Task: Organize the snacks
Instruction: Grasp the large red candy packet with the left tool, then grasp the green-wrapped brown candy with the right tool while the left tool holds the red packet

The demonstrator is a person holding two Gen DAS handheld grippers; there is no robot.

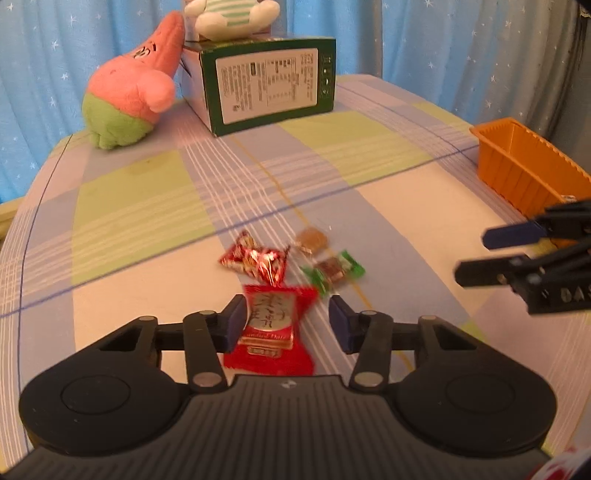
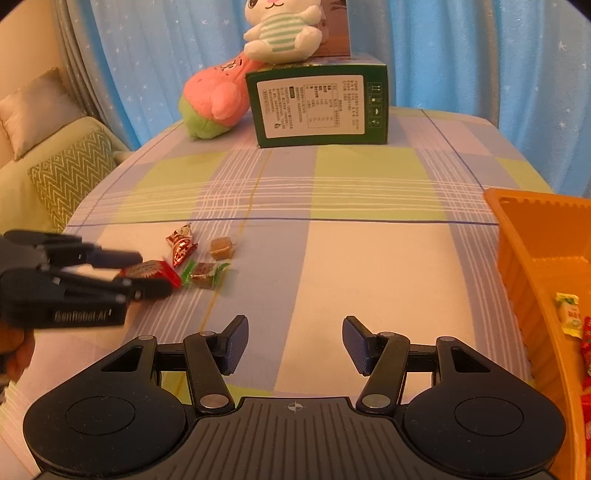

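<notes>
A red snack packet [image 1: 271, 328] lies on the checked tablecloth between the open fingers of my left gripper [image 1: 287, 319]; the left pad [image 1: 236, 321] touches it, the right pad stands apart. Beyond it lie a shiny red candy [image 1: 255, 260], a brown candy [image 1: 312, 240] and a green-wrapped candy [image 1: 332, 273]. In the right wrist view the left gripper [image 2: 144, 271] straddles the red packet [image 2: 155, 271], beside the same candies [image 2: 203, 275]. My right gripper [image 2: 294, 341] is open and empty above bare cloth, left of the orange basket [image 2: 524, 258].
The orange basket [image 1: 517, 166] holds a few snacks [image 2: 570, 314]. A green box [image 2: 319, 105], a pink plush [image 2: 214, 99] and a white plush [image 2: 284, 29] stand at the table's far edge. A sofa with cushions [image 2: 70, 173] is to the left.
</notes>
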